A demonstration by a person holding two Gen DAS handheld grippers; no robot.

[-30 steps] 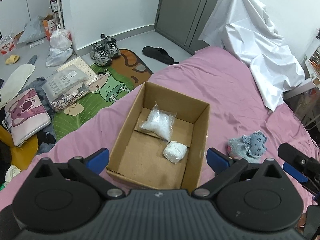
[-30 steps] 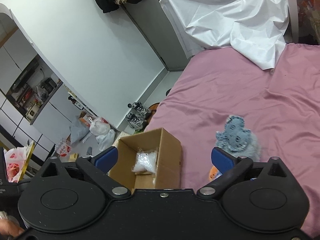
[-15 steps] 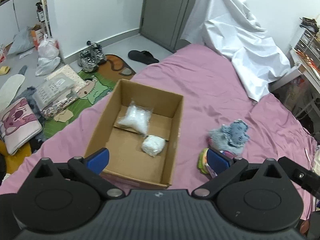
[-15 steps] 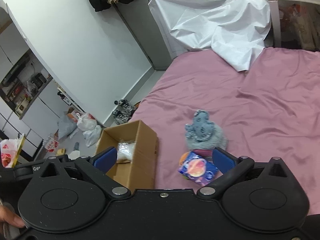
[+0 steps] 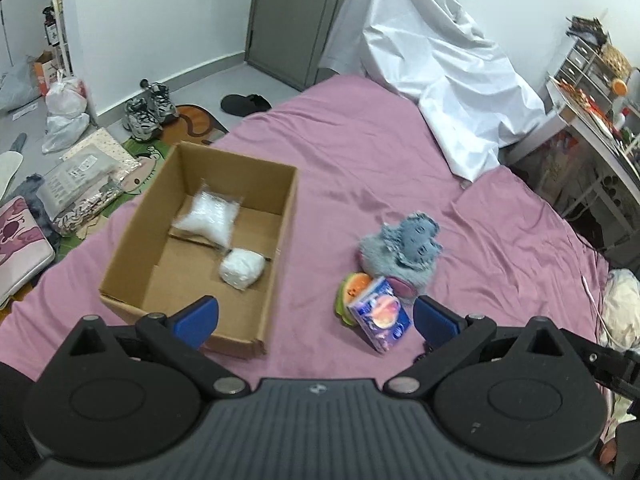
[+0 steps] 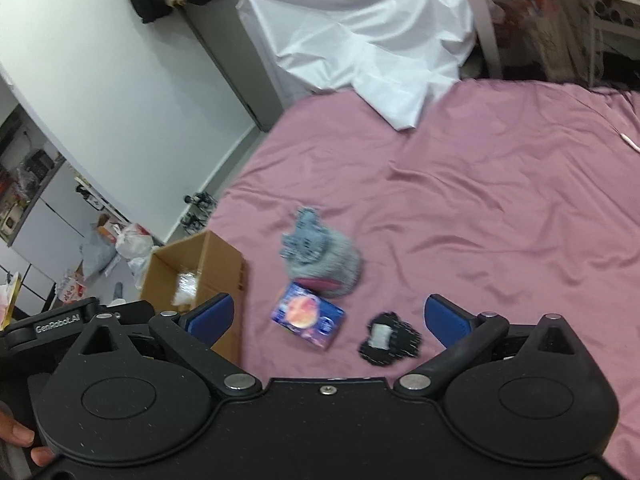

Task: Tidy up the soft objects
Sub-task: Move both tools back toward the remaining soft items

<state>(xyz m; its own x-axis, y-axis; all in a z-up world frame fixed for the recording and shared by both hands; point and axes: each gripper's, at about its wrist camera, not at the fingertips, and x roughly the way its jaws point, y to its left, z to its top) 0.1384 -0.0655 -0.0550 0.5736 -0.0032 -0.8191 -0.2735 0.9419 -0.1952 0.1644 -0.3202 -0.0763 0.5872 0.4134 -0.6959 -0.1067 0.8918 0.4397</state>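
An open cardboard box (image 5: 132,240) (image 6: 224,264) sits on the pink bed and holds a clear bag of white stuffing (image 5: 208,216) and a white ball (image 5: 242,268). Right of it lie a grey-blue plush toy (image 5: 404,246) (image 6: 320,256), a blue packet with an orange print (image 5: 380,314) (image 6: 308,314), an orange-green soft toy (image 5: 352,288) and a black fuzzy piece (image 6: 388,340). My left gripper (image 5: 312,316) is open and empty above the box's near right corner. My right gripper (image 6: 328,316) is open and empty above the packet.
A white sheet (image 5: 440,76) (image 6: 360,44) is draped at the bed's far end. Shoes (image 5: 148,110), bags and cushions lie on the floor left of the bed. A cluttered desk (image 5: 592,120) stands on the right.
Both grippers have pulled back and swung right. The packet, the orange-green toy and the black piece have come into view. Nothing was picked up.
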